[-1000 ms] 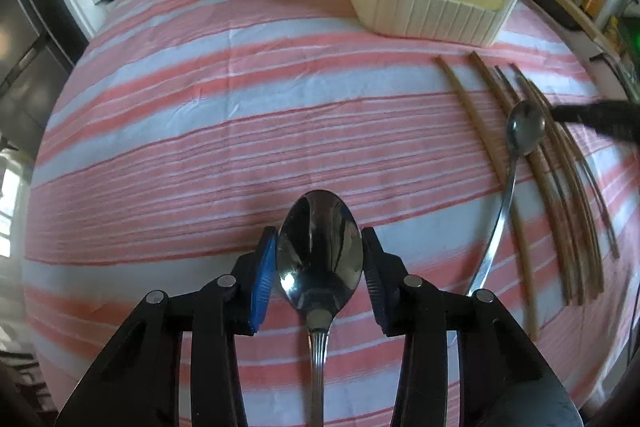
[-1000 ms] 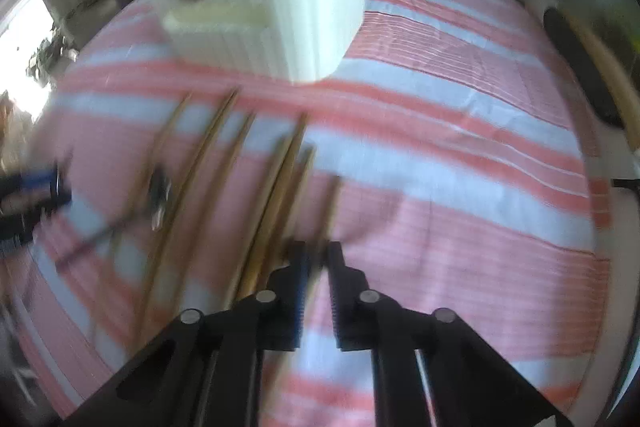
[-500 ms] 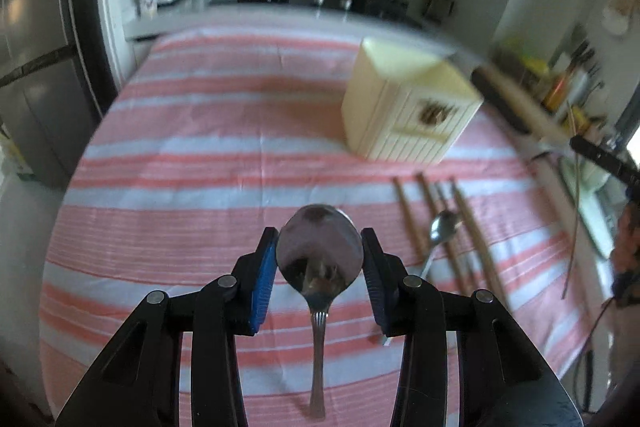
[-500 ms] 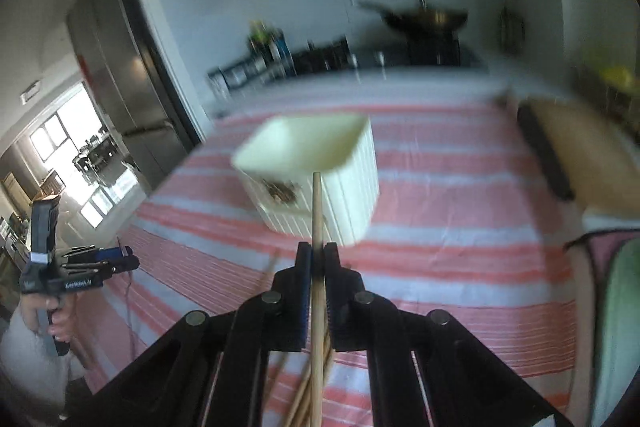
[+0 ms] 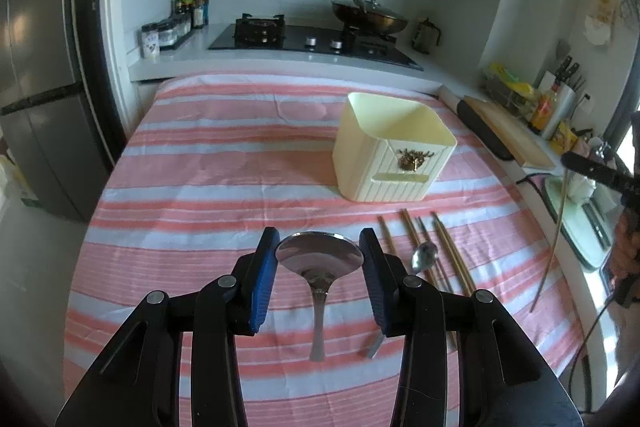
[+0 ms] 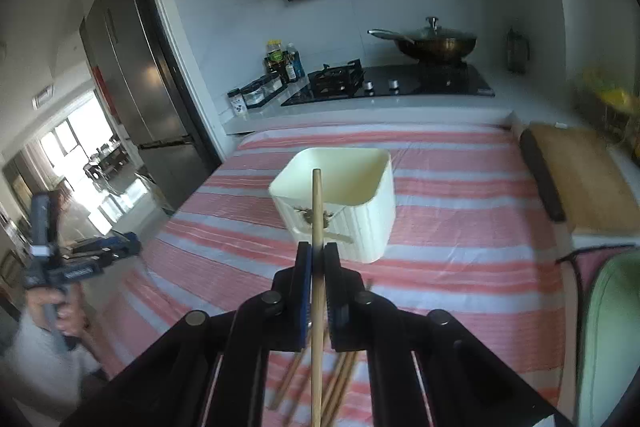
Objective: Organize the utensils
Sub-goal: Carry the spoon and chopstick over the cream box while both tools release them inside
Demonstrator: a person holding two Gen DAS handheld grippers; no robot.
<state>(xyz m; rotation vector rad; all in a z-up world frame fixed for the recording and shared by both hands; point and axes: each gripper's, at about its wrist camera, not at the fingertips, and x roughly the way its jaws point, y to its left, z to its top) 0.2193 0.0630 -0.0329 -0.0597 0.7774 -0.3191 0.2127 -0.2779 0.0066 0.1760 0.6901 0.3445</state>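
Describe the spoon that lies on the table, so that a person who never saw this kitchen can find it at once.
Find the cream container standing on the striped tablecloth. In front of it lie several wooden chopsticks side by side. The small spoon lies among them, the only shiny metal piece there; the large spoon is held in the left gripper.

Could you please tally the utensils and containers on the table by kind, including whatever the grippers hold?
Shiny metal spoons: 2, one in the left gripper, one on the striped cloth.
Brown wooden chopsticks: 6, five on the cloth, one in the right gripper.
Cream ribbed plastic holder: 1.
Total: 9.
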